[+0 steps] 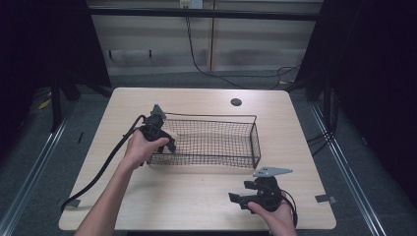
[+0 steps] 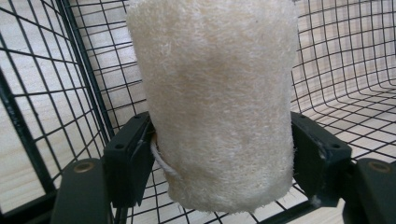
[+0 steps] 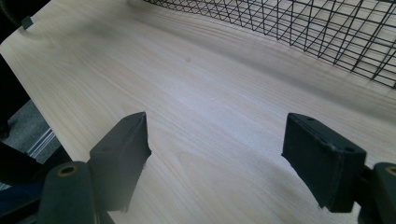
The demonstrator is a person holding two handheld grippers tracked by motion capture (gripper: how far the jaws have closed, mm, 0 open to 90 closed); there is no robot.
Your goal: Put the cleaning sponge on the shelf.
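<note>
We have the left gripper [image 2: 219,154] inside the left end of the wire basket [image 1: 255,142], its jaws pinching a pale, fibrous loofah sponge [image 2: 215,102] on both sides. The sponge stands upright between the jaws, close to the basket's left wall, and its lower edge seems to sit near the mesh floor, though we cannot tell whether it touches. In the high view our left hand [image 1: 140,147] sits at that same corner of the basket, on the table [image 1: 196,191].

Our right gripper [image 3: 217,154] rests near the table's front edge, jaws spread wide over bare wood, holding nothing, well apart from the basket.

We judge the sponge is being set down in the basket, or lifted from it; the views do not settle which. The risks follow from the material and the tight corner. The sponge is soft and springy, so a loose grip could let it slip or tilt. Its rough fibres and the loose strand by the left jaw could catch on the mesh. A jaw could also hook a basket wire. Since nothing steadies the light basket, any snag would probably drag it across the table.
</note>
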